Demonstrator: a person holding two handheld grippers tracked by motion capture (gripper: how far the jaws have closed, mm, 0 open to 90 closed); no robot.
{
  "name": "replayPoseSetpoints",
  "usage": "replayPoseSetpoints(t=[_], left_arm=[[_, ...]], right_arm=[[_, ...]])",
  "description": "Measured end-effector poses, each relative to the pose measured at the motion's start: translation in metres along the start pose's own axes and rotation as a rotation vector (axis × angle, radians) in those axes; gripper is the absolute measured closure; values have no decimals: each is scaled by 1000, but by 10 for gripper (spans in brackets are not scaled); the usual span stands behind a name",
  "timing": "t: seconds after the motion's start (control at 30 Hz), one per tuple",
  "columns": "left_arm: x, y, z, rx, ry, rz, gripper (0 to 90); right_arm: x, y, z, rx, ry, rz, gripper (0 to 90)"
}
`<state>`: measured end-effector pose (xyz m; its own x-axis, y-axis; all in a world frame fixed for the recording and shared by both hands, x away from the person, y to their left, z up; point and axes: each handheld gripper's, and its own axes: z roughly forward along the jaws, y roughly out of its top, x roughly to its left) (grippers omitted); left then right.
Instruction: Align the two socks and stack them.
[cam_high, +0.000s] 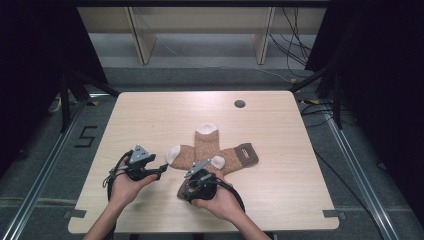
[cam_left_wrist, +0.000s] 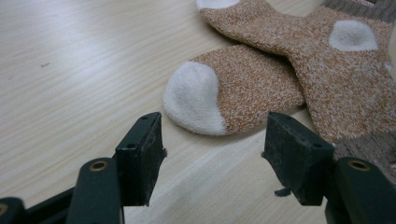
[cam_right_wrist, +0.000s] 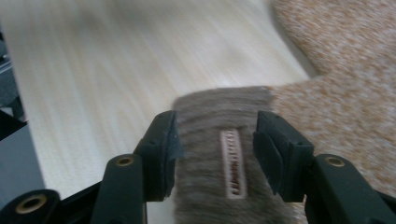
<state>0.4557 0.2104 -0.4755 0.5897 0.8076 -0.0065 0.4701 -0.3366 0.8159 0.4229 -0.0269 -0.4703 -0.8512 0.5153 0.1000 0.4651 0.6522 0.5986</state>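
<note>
Brown wool is what catches the eye: two speckled socks lie crossed on the pale wooden bench (cam_high: 150, 115), a little below the middle of the high view. One sock (cam_high: 231, 158) runs across, its white toe at the left and its grey-brown cuff at the right. The other sock (cam_high: 206, 142) runs up and down over it, white toe at the top, and its cuff (cam_right_wrist: 219, 154) sits under the person's right hand near the bottom centre.

Right tool (cam_high: 198, 181) points at that lower cuff. In the right gripper view its jaws straddle the grey ribbed cuff with the small stitched label between them; whether the pads press the cloth I cannot tell, as the picture is blurred.

Left tool (cam_high: 161, 171) rests low just left of the socks, released, jaws wide apart with bare bench between them. In the left gripper view the white toe (cam_left_wrist: 194, 95) lies just beyond its tips, not touching.
</note>
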Motion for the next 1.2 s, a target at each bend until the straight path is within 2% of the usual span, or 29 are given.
replayPoseSetpoints(t=[0.07,0.1,0.13,0.2,0.23,0.37,0.47,0.57,0.6,0.63,0.7,0.77,0.8,0.9,0.97,1.0,1.03,1.1,1.13,1.17,1.2], left_arm=[[0,0,0,-2,11,-5,365],[0,1,-1,3,12,2,365],[0,0,0,-15,8,-9,365],[1,1,-1,-12,5,-5,365],[2,1,-1,-7,7,-2,365],[3,2,0,0,16,-2,365],[2,2,1,-1,7,7,365],[1,2,2,0,0,16,365],[1,2,3,-5,-3,20,365],[0,3,3,-12,-3,9,365],[1,4,2,1,-3,21,368],[1,5,3,-4,-7,28,372],[0,5,4,-15,-12,19,372],[0,5,5,-5,-14,33,378],[-1,6,5,2,-15,39,381],[-1,7,6,0,-17,44,381],[-3,7,7,-10,-15,32,381],[-3,9,8,-4,-24,51,379],[-3,10,9,-4,-27,61,377],[-5,11,10,-5,-24,61,374],[-5,12,11,-7,-27,72,371]], right_arm=[[5,1,4,4,10,-10,534],[5,1,5,27,9,-34,548],[7,1,8,45,15,-34,571],[10,0,13,52,-13,-83,662],[11,0,13,53,-12,-90,705],[10,0,14,54,-19,-103,802],[8,0,12,54,-5,-86,836],[8,2,6,28,-15,-85,852],[7,3,2,15,-11,-84,853],[5,5,-3,0,-12,-108,853],[5,9,-15,-17,-25,-83,854],[1,11,-27,-53,-39,-94,854],[0,12,-32,-60,-43,-90,854],[-9,15,-51,-115,-73,-92,854],[-13,17,-64,-138,-93,-57,855],[-15,17,-68,-154,-104,-57,855],[-17,18,-72,-175,-120,-40,854],[-24,21,-84,-183,-138,-42,855],[-25,22,-89,-190,-137,-1,855],[-30,24,-95,-199,-148,-11,855],[-31,25,-98,-207,-152,1,855]])
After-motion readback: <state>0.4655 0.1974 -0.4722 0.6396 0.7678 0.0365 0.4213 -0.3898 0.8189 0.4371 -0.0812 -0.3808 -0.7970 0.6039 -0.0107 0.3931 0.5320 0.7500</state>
